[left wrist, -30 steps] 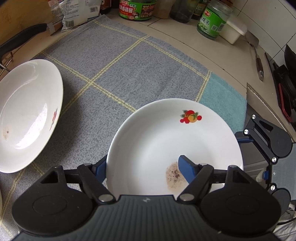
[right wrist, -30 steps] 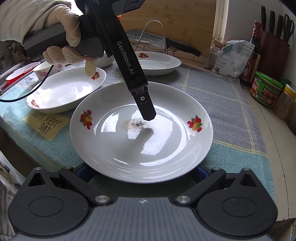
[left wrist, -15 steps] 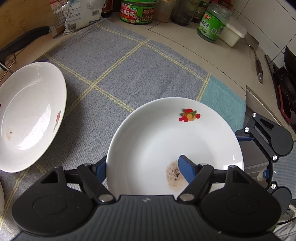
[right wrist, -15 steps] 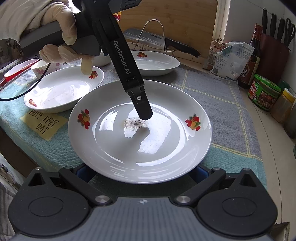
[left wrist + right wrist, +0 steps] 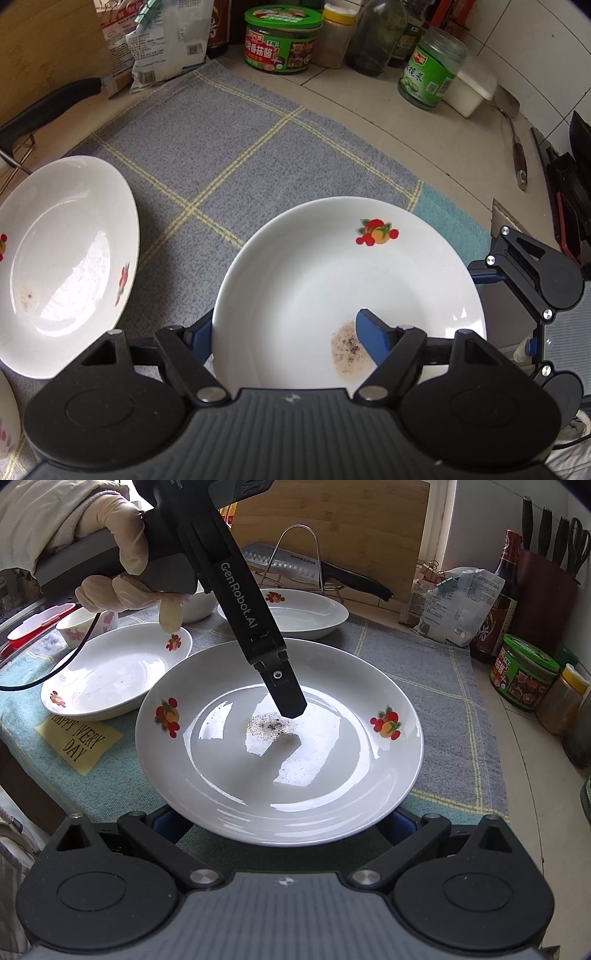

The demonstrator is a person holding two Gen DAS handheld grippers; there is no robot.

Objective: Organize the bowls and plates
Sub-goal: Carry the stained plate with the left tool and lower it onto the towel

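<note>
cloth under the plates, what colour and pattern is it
The cloth is grey-blue with thin yellow check lines and a teal border, clearest in the left wrist view.

Home kitchen, tiled counter (image 5: 369, 122), sauce jars (image 5: 282, 40), knife block (image 5: 546, 587), cutting board (image 5: 332, 517) behind

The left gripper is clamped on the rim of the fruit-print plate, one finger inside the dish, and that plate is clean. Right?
Not quite: the plate is not clean. The right wrist view shows a speckled patch of residue at its centre, beside the inside finger. The rest stands: the left gripper is clamped across its rim.
</note>
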